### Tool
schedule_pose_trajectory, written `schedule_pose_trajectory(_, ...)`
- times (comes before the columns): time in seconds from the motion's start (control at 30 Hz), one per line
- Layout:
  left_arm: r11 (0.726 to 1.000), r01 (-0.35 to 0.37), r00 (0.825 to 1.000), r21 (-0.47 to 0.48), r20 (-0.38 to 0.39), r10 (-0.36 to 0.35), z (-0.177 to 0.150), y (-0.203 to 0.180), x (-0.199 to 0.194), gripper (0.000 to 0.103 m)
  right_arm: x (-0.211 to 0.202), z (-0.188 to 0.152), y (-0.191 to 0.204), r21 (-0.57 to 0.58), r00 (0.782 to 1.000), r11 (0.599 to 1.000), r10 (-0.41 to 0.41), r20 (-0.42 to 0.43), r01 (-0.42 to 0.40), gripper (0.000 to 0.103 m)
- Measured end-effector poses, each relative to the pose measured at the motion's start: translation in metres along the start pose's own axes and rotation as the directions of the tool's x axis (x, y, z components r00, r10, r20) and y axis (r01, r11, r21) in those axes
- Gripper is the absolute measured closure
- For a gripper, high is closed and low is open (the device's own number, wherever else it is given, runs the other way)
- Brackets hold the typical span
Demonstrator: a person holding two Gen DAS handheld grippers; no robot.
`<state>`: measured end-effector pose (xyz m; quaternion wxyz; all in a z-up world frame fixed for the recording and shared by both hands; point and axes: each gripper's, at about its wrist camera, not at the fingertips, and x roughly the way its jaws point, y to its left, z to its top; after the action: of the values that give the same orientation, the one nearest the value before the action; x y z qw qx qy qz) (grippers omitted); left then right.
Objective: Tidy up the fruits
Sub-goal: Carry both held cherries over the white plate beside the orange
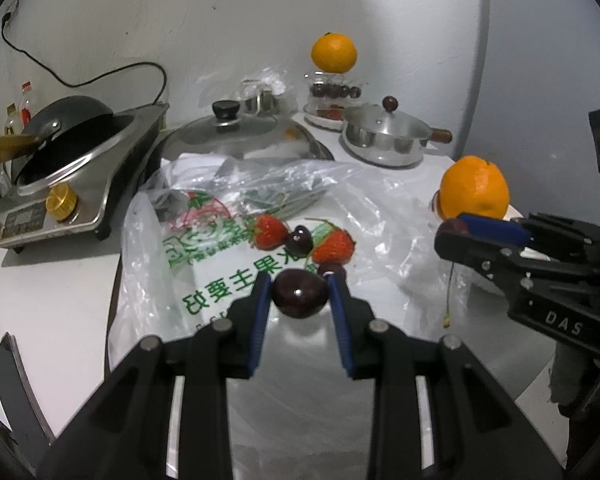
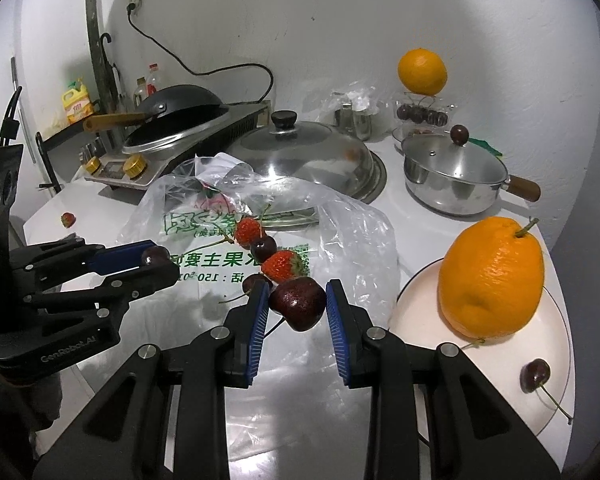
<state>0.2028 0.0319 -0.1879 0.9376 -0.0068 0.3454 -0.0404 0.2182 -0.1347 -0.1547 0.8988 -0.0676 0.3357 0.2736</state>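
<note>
Pinching a dark cherry (image 1: pixel 299 295) between its blue pads, the left hand-held gripper (image 1: pixel 299 300) is narrowed to the fruit's width; that cherry shows in the right wrist view too (image 2: pixel 155 255), at the left gripper's tip (image 2: pixel 156 258). The right hand-held gripper (image 2: pixel 298 304) likewise clamps a cherry (image 2: pixel 298 303), jaws drawn in to the fruit's width, and seen from the left wrist (image 1: pixel 454 229) its cherry (image 1: pixel 453 226) has a stem (image 1: pixel 449 296) hanging straight down. Both held cherries are roundish, so no long axis can be told.

Both grippers hover over a clear plastic bag (image 2: pixel 352 236) printed with green characters, spread on the white bench (image 2: pixel 416 216). On the bag lie two strawberries (image 2: pixel 248 231) (image 2: pixel 283 266) with a cherry between them (image 2: pixel 263 249), in a diagonal row, and another cherry (image 2: pixel 254 282) lies just behind the right gripper's left finger. A lone strawberry (image 2: pixel 67 219) lies on the bench, well apart to the left.

To the right, a plate (image 2: pixel 416 304) carries a big orange (image 2: pixel 492 276), its stem pointing up and right, and a cherry (image 2: pixel 535 375) with its stem trailing toward the rim. Behind the bag stand a domed lid (image 2: pixel 304 152), a small lidded pot (image 2: pixel 454 178) and a stove with a black wok (image 2: pixel 180 106). At the back, another orange (image 2: pixel 422 71) sits on a clear box of cherries (image 2: pixel 422 114).
</note>
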Motion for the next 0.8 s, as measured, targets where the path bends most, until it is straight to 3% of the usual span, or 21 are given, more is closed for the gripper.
schedule_pose_trajectory(0.8,0.999,0.03,0.999,0.039,0.019,-0.03,0.004,-0.039,-0.014,0.072,-0.033,-0.014,-0.026,0.037,0.999,0.999,-0.03,0.033,0.029,0.072)
